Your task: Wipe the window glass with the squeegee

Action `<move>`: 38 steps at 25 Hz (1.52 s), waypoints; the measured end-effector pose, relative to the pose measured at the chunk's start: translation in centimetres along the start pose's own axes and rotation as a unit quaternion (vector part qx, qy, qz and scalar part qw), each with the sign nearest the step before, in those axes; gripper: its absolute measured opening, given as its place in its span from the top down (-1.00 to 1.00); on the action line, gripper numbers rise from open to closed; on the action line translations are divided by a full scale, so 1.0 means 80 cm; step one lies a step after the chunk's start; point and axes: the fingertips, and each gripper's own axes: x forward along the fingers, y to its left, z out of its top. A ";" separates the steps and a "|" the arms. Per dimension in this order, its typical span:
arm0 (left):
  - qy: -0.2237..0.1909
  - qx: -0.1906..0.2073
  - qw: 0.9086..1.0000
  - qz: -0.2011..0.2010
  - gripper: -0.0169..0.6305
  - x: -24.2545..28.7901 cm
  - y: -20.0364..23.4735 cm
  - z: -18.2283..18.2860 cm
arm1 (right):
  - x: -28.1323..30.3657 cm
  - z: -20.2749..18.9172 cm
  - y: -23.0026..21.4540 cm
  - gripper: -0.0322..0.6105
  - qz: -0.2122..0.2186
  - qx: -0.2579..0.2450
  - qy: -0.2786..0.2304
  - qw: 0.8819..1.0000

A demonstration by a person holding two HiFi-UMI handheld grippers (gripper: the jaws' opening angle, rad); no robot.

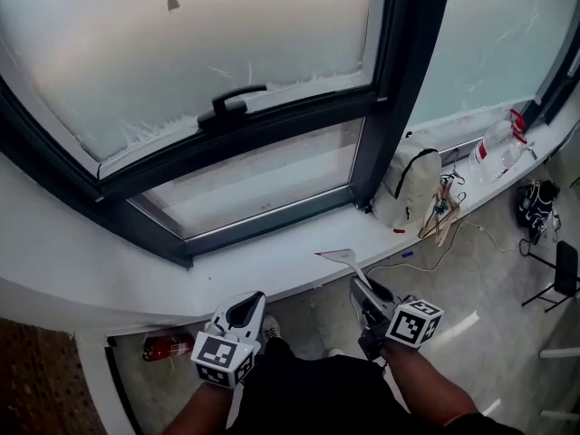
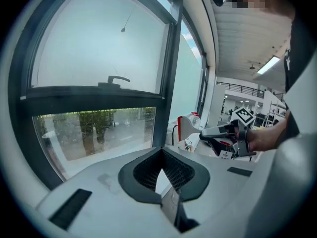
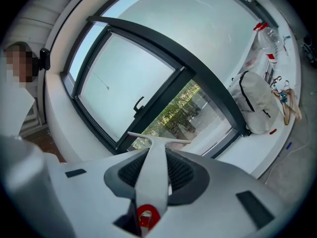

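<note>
The window has a frosted upper pane with a black handle and a clear lower pane. A white squeegee points at the sill, well below the glass and not touching it. My right gripper is shut on its handle; the blade sticks out past the jaws. Low at the left, my left gripper is shut with nothing in it. Its jaws face the lower pane.
On the sill to the right lie a white backpack, a wooden hanger and a plastic bottle with a red cap. A red fire extinguisher lies on the floor below. A chair stands at far right.
</note>
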 end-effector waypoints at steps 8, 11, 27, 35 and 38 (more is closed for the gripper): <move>0.074 0.160 0.984 -0.036 0.95 0.025 0.106 0.007 | 0.090 0.025 -0.012 0.63 -0.050 0.099 -0.100 0.989; 0.101 0.188 0.975 -0.054 0.95 0.041 0.144 -0.005 | 0.120 0.043 -0.020 0.63 -0.048 0.131 -0.154 0.978; 0.286 0.435 0.851 -0.066 0.95 0.170 0.218 -0.061 | 0.197 0.129 -0.166 0.63 -0.058 0.263 -0.309 0.912; 0.338 0.496 0.798 -0.056 0.95 0.230 0.228 -0.066 | 0.245 0.230 -0.294 0.63 -0.056 0.339 -0.369 0.864; 0.348 0.497 0.793 -0.056 0.95 0.247 0.228 -0.072 | 0.264 0.260 -0.318 0.63 -0.049 0.344 -0.372 0.861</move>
